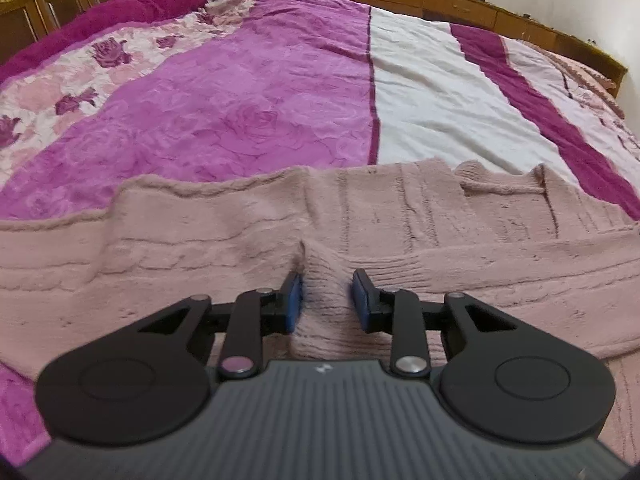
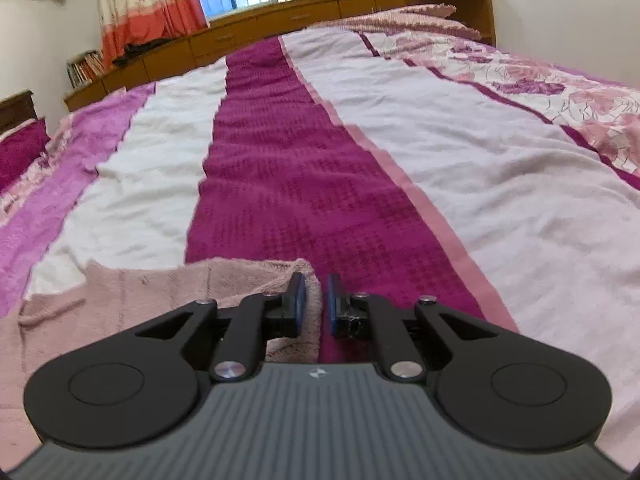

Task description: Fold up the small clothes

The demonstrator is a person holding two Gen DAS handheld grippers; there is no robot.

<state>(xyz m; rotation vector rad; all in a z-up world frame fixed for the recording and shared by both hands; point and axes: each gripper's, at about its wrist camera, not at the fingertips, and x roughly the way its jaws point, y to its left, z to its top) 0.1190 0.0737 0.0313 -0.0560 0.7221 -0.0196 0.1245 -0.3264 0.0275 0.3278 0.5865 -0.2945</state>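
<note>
Gripping the sweater (image 1: 400, 232) at two places is the step in hand: a pink knit garment lies spread on the bed (image 1: 420, 92), close to its near edge, and both tools have taken hold of it before a fold.

In the left wrist view, the left hand-held gripper (image 1: 326, 300) has a raised ridge of ribbed knit bunched between its blue pads (image 1: 294, 300); the left pad is against the fabric, and the right looks to be touching too, so I judge this a loose pinch on a thick pleat. In the right wrist view, the right hand-held gripper (image 2: 314, 304) has its jaws nearly pressed together on the sweater's fuzzy edge (image 2: 308, 276), a thin lip of cloth between the pads.

Next, I judge, both hands must lift together and carry the held part over the rest of the garment, keeping even tension so that the knit does not sag or twist. The left pinch may need tightening first, since the bunch is bulky and could slip.

The sweater is soft, fluffy and thick, with cable-like ribs and horizontal ridges; it will drape heavily and stretch. Under it lies a bedspread of plush terry: a deep magenta waffle-textured stripe (image 2: 280, 168), cream bands, and lilac panels with embossed roses. Such pile may cling to the knit and drag.
</note>
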